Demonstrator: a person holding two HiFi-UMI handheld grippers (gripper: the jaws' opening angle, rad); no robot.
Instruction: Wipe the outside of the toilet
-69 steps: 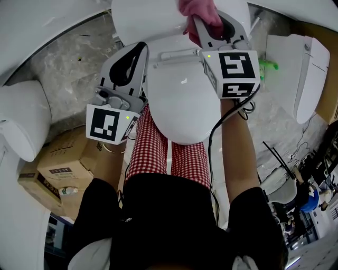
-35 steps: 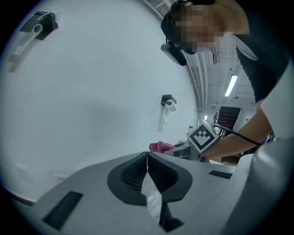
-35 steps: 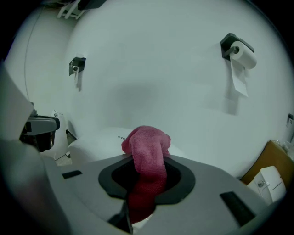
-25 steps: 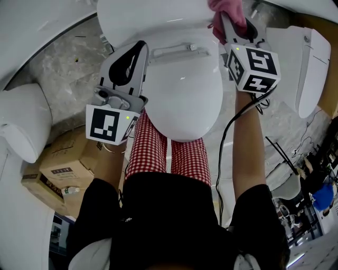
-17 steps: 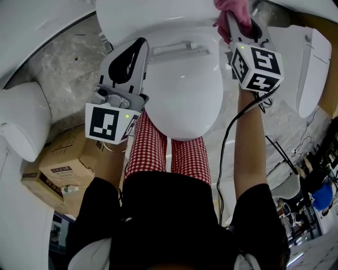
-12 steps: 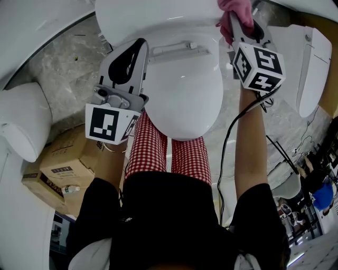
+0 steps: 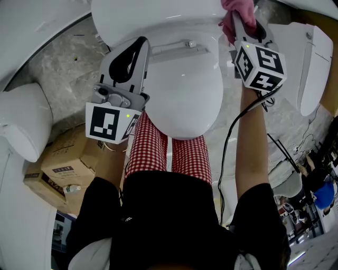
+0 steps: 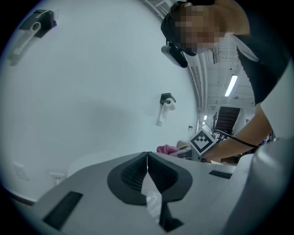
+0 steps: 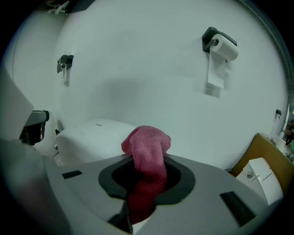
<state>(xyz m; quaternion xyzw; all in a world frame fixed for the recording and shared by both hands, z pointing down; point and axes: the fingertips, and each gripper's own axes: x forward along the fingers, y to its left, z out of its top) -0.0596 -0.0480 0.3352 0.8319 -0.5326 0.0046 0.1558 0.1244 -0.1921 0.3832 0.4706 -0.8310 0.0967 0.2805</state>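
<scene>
The white toilet (image 7: 182,89) stands in front of me with its lid closed and its tank (image 7: 153,18) at the top of the head view. A pink cloth (image 7: 236,11) is clamped in my right gripper (image 7: 238,21), which is shut on it at the tank's right end. In the right gripper view the cloth (image 9: 147,149) bulges out of the jaws of this gripper (image 9: 146,160), with the tank (image 9: 96,135) beyond to the left. My left gripper (image 7: 140,43) hovers by the lid's left side, shut and empty; its own view shows this gripper (image 8: 147,156) with jaws together.
Cardboard boxes (image 7: 60,166) sit on the floor at the left beside another toilet (image 7: 21,124). A further toilet (image 7: 311,68) stands at the right. A paper roll holder (image 9: 221,46) hangs on the white wall. A black cable (image 7: 232,137) trails along my right arm.
My right gripper has carried the pink cloth from the tank's middle to its right end. The left gripper has stayed in place.
</scene>
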